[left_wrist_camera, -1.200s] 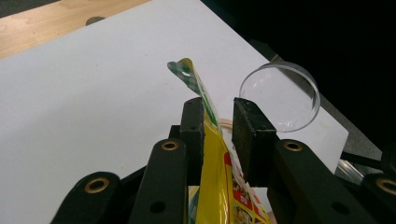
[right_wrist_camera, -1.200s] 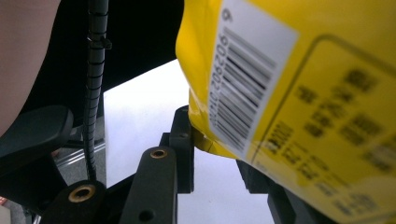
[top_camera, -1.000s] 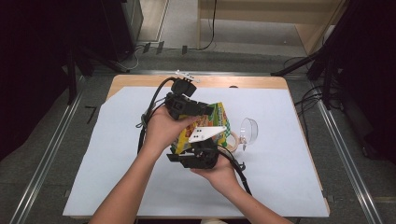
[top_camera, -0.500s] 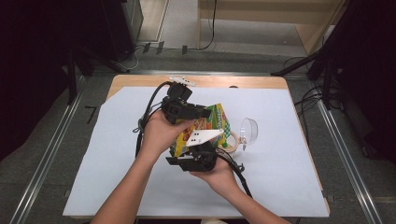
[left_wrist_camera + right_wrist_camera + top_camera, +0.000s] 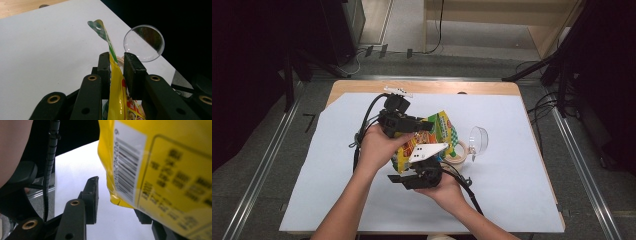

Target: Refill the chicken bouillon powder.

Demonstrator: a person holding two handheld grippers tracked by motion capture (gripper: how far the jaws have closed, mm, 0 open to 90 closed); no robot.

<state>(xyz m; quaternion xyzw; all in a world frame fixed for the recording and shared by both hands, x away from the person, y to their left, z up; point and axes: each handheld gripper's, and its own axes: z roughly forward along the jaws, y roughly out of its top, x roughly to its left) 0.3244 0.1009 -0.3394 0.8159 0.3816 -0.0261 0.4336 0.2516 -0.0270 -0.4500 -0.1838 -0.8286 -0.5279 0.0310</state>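
A yellow snack bag (image 5: 443, 128) with a green chequered top hangs above the middle of the table between both hands. My left gripper (image 5: 424, 125) reaches in from the left and is shut on the bag's top seam (image 5: 116, 95), pads on either side. My right gripper (image 5: 428, 167) sits below, near the bag's bottom corner (image 5: 162, 165). Its jaws have just been opening. One fingertip (image 5: 91, 195) stands clear of the bag with white paper showing in the gap, and the other jaw is hidden behind the bag.
A clear round plastic cup (image 5: 479, 140) lies on its side to the right of the bag, also seen ahead of the left gripper as a clear disc (image 5: 145, 42). A tape roll (image 5: 458, 152) rests beside it. White paper (image 5: 337, 175) covers the wooden table (image 5: 422, 87).
Both hands and the bag stay about where they were; from above no clear shift shows.
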